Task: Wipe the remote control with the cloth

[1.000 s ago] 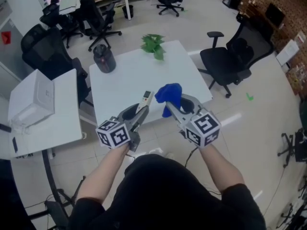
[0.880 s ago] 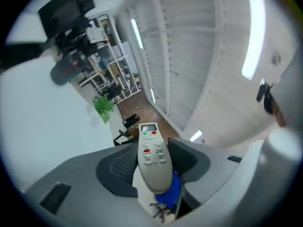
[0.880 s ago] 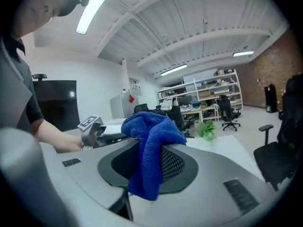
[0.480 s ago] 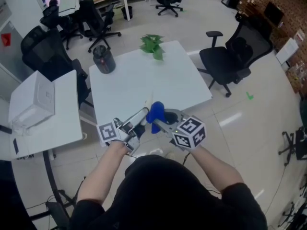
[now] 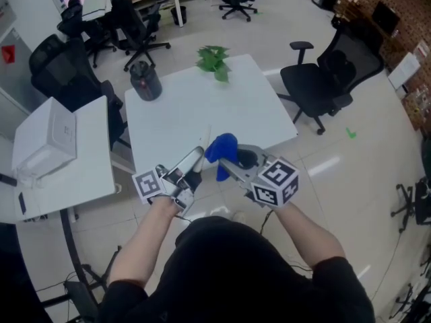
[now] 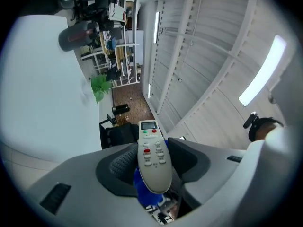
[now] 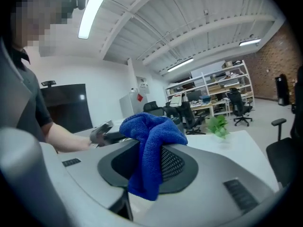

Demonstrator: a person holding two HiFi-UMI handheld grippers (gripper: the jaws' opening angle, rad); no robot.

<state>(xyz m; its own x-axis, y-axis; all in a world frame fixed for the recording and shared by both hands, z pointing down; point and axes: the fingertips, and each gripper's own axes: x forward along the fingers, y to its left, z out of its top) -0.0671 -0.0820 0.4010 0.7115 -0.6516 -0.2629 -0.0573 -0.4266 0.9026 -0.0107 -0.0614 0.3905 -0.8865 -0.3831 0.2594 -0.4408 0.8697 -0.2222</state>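
In the left gripper view a grey-white remote control [image 6: 152, 156] with red and green buttons points away from the camera, and my left gripper [image 6: 153, 161] is shut on it. A bit of blue cloth [image 6: 141, 192] shows under the remote. In the head view the left gripper [image 5: 194, 159] holds the remote [image 5: 204, 140] edge-on over the table's near edge. The blue cloth [image 5: 221, 149] touches the remote from the right. My right gripper [image 5: 227, 161] is shut on the cloth. The right gripper view shows the cloth [image 7: 150, 148] bunched and hanging between the jaws of the right gripper [image 7: 152, 162].
The white table [image 5: 202, 106] carries a green plant [image 5: 214, 60] at its far edge and a dark canister [image 5: 145, 83] at the far left. A black office chair [image 5: 323, 79] stands to the right. A white box [image 5: 44, 140] sits on the side desk at the left.
Both grippers came together and drew nearer to the person. The cloth moved left onto the remote, then shifted slightly up. The left gripper rolled, turning the remote edge-on.
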